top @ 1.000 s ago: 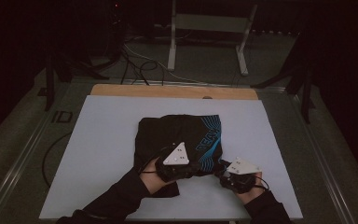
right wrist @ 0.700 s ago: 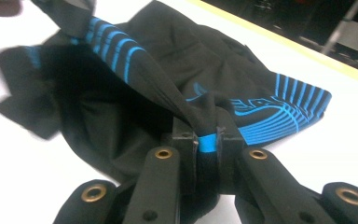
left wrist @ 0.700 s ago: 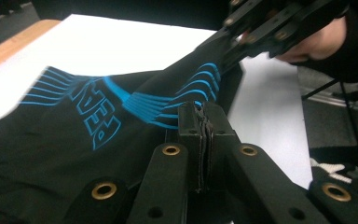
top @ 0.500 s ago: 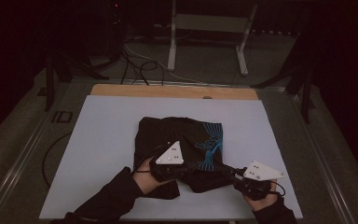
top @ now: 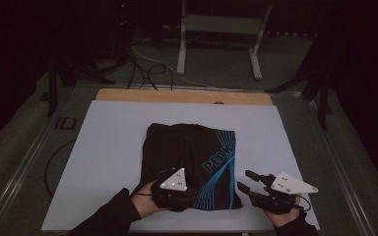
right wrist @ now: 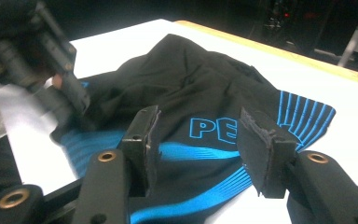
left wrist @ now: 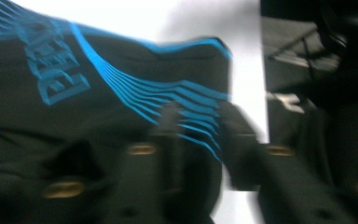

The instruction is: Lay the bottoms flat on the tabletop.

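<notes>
High view shows the folded black shirt (top: 192,164) lying mid-surface (top: 103,147), apparently released after a fold: the left gripper (top: 177,194), jaws just opening, rests over its near edge, the right gripper (top: 248,181) hangs empty beside it, whose own view shows the parted pads (right wrist: 144,135).

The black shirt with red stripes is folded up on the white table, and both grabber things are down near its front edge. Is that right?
Not quite: the stripes are blue, not red. The right gripper view shows blue lines and blue letters on the black shirt. The rest holds: it lies folded on the white table, with the left gripper and right gripper near its front edge.
</notes>
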